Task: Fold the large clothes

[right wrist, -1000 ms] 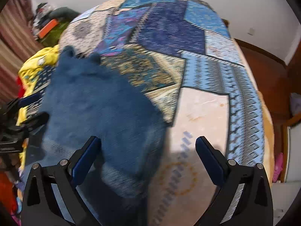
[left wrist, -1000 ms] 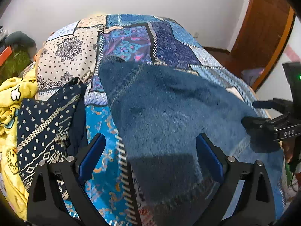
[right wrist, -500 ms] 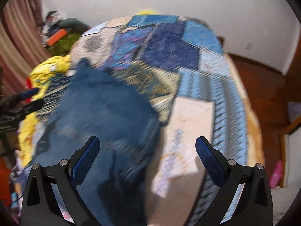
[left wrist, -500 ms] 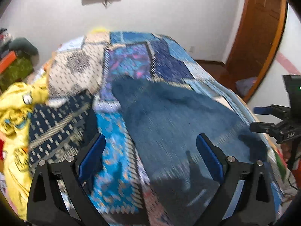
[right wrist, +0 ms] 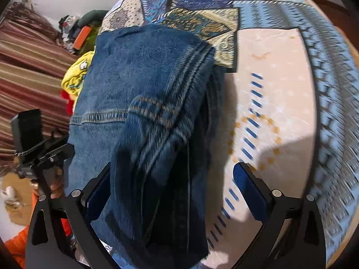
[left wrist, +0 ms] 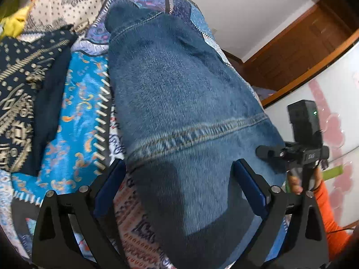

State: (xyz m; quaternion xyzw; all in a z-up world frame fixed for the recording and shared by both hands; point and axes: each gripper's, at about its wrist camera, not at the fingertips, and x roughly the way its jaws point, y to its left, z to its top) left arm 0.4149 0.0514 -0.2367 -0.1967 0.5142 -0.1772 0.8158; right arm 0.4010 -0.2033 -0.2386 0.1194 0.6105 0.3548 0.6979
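The jeans lie folded lengthwise on the bed, near edge likely hanging over. Left tongs and right tongs both hover over the denim, jaws wide apart, gripping nothing. A patterned cloth lies beside.

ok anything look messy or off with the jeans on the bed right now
Yes. The jeans are not lying flat: along their right edge the denim is bunched into a thick ridge of lengthwise folds, with layers misaligned. The left side looks smooth. Both tongs, left and right, are open, gripping nothing.
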